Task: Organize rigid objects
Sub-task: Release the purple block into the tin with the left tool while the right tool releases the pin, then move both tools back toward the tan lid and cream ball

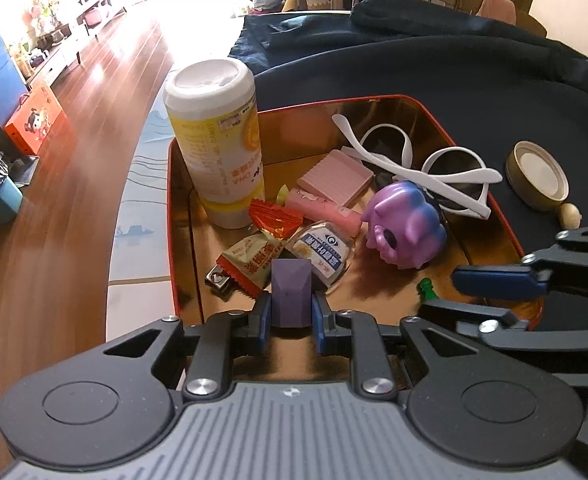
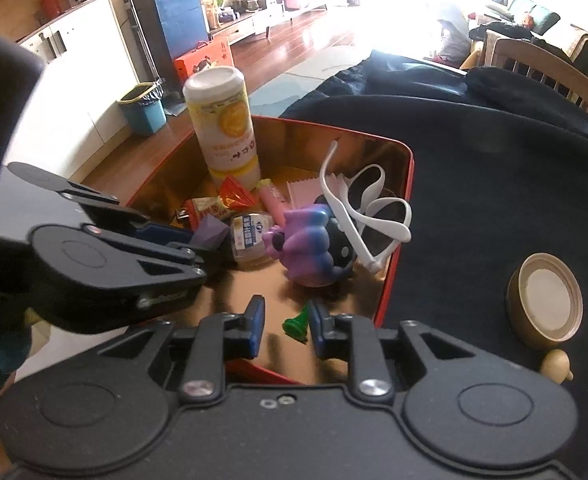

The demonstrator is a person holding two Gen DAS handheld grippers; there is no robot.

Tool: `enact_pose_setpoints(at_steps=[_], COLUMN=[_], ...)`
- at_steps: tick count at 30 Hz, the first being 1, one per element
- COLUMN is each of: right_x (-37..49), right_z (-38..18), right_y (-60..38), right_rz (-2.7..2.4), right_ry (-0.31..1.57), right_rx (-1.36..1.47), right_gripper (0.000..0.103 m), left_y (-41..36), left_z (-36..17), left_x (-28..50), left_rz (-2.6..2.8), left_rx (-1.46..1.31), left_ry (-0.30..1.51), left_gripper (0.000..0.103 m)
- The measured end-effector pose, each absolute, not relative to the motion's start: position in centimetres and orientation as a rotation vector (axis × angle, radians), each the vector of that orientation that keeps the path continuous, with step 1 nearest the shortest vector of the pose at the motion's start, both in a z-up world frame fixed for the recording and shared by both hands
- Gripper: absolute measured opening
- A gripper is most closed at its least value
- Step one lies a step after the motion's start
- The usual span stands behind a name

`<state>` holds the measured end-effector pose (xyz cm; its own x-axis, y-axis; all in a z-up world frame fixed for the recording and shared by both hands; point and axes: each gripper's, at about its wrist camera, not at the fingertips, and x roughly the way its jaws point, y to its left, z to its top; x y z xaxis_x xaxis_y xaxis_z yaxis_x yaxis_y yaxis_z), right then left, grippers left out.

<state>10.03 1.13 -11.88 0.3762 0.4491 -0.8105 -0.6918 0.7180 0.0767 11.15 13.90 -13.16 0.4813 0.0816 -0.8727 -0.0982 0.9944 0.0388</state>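
Observation:
A red tin (image 1: 434, 114) with a gold inside holds a white and yellow canister (image 1: 217, 140), white sunglasses (image 1: 446, 172), a purple toy (image 1: 404, 226), a pink pad (image 1: 336, 178) and snack packets (image 1: 253, 262). My left gripper (image 1: 291, 308) is shut on a purple block (image 1: 291, 294) over the tin's near side; the block also shows in the right wrist view (image 2: 210, 232). My right gripper (image 2: 283, 326) is open over the tin, its fingers either side of a small green piece (image 2: 296, 325) on the tin floor. The green piece also shows in the left wrist view (image 1: 426, 286).
A gold jar lid (image 2: 546, 304) and a small wooden knob (image 2: 556, 366) lie on the dark cloth (image 2: 494, 200) right of the tin. Wooden chairs (image 2: 546, 64) stand behind. A blue bin (image 2: 141, 110) and an orange box (image 2: 201, 62) stand on the floor.

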Motion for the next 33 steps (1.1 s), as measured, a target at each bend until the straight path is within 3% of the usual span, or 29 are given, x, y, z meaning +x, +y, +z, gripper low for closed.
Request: enact_pose_setpoints(at_steps=[8, 14, 18, 31, 33], right_x=[9.7, 9.0, 8.7, 7.0, 6.8], right_z=[-11.2, -10.3, -9.4, -6.3, -6.0], right_y=[0.2, -0.6, -1.3, -4.4, -4.8], right_rz=[0.745, 0.747, 0.739, 0.687, 0.682], right_ry=[0.912, 0.877, 0.856, 0.785, 0.771], right_rx=[-0.270, -0.252, -0.230, -0.207, -0.207], right_gripper=[0.032, 0.035, 0.038, 0.065, 0.067], left_y=[13.5, 13.2, 12.9, 11.2, 10.8], left_z=[-13.0, -12.1, -11.3, -7.9, -7.4], left_x=[10.4, 9.5, 8.9, 7.2, 7.1], left_rz=[0.107, 0.095, 0.093, 0.075, 0.071], left_rx=[-0.025, -0.033, -0.035, -0.025, -0.022], left_ry=[1.053, 1.026, 1.008, 0.914, 0.896], left_gripper=[0.021, 0.030, 0.030, 0.030, 0.038])
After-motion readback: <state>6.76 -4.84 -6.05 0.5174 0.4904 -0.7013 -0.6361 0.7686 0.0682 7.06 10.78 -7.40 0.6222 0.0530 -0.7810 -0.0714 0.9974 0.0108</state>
